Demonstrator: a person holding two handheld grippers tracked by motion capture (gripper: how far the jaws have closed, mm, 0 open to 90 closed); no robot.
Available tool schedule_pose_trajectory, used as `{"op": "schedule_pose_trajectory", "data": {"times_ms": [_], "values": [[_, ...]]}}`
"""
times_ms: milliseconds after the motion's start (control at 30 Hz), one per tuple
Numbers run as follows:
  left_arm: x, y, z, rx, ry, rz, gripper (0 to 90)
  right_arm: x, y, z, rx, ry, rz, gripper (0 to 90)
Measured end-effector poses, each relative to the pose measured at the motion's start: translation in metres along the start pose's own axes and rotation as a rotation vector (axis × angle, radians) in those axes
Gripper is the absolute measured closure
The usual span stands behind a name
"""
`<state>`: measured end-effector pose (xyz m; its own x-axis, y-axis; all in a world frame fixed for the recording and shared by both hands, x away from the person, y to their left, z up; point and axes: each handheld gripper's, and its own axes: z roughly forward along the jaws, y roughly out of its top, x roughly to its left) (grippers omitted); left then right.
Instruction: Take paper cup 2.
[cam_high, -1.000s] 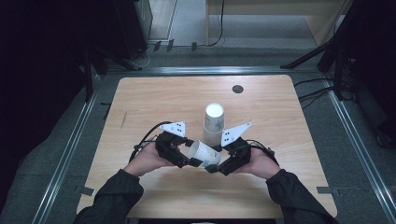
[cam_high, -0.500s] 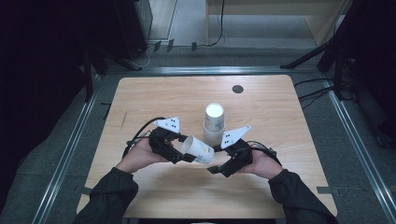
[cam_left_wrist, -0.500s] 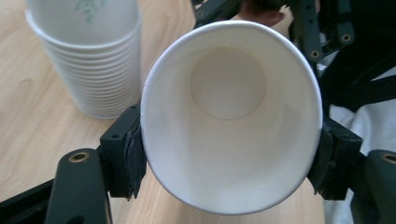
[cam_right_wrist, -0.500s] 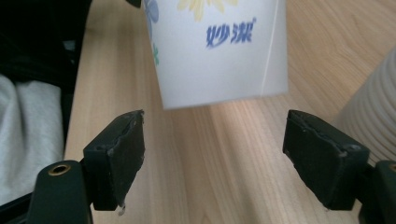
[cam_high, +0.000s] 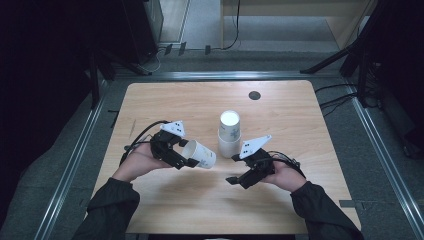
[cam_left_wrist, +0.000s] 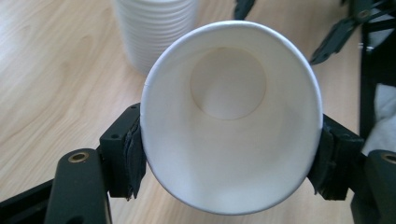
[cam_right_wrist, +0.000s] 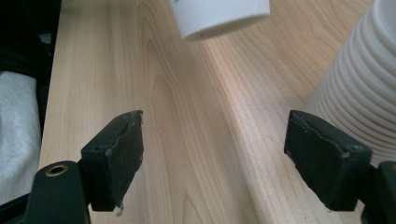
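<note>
A white paper cup (cam_high: 201, 154) lies on its side in the air, with my left gripper (cam_high: 188, 159) shut across its rim. In the left gripper view the cup's (cam_left_wrist: 231, 116) open mouth faces the camera and both pads (cam_left_wrist: 133, 156) press on its wall. An upside-down stack of paper cups (cam_high: 230, 134) stands mid-table, just right of the held cup. My right gripper (cam_high: 235, 180) is low over the table below the stack. Its jaws have just been opening, with nothing between them (cam_right_wrist: 212, 149). The cup's base (cam_right_wrist: 219, 14) hangs ahead of them, and the stack (cam_right_wrist: 359, 102) is close on the right.
The wooden table (cam_high: 165, 100) has a small black round cap (cam_high: 254, 95) near its far edge. Metal rails (cam_high: 80, 150) run along the table's sides, and cables (cam_high: 335, 100) lie on the floor to the right. Cables trail from both grippers.
My left gripper has carried the cup to the left and slightly up, away from the right gripper. The right jaws have spread wider and stand clear of the cup's base.
</note>
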<state>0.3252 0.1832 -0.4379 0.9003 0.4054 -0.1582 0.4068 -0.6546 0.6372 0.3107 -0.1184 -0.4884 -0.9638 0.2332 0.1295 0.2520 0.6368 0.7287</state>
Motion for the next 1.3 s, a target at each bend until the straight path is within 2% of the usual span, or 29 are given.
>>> {"op": "schedule_pose_trajectory", "data": {"times_ms": [300, 400, 500, 633, 767, 933, 1100, 1300], "values": [[0.027, -0.020, -0.022, 0.014, 0.087, -0.081, 26.1, -0.002, -0.002, -0.004, -0.011, 0.000, 0.004, 19.8], [0.039, -0.030, -0.031, 0.003, 0.124, -0.129, 26.2, -0.002, -0.002, -0.005, -0.013, -0.005, 0.007, 19.8], [0.047, -0.037, -0.039, 0.001, 0.154, -0.158, 26.2, -0.004, -0.003, -0.006, -0.012, -0.011, 0.016, 19.8], [0.059, -0.046, -0.047, 0.055, 0.202, -0.198, 26.1, -0.004, -0.003, -0.007, -0.010, -0.018, 0.023, 19.8], [0.069, -0.054, -0.055, 0.082, 0.225, -0.231, 26.1, -0.005, -0.003, -0.007, -0.010, -0.021, 0.019, 19.8], [0.083, -0.064, -0.067, 0.132, 0.277, -0.285, 26.1, -0.005, -0.004, -0.007, -0.007, -0.022, 0.023, 19.7], [0.094, -0.071, -0.077, 0.180, 0.303, -0.316, 26.1, -0.004, -0.004, -0.007, -0.007, -0.019, 0.023, 19.8], [0.108, -0.073, -0.080, 0.279, 0.351, -0.344, 26.0, -0.004, -0.003, -0.006, -0.002, -0.021, 0.020, 19.8]]}}
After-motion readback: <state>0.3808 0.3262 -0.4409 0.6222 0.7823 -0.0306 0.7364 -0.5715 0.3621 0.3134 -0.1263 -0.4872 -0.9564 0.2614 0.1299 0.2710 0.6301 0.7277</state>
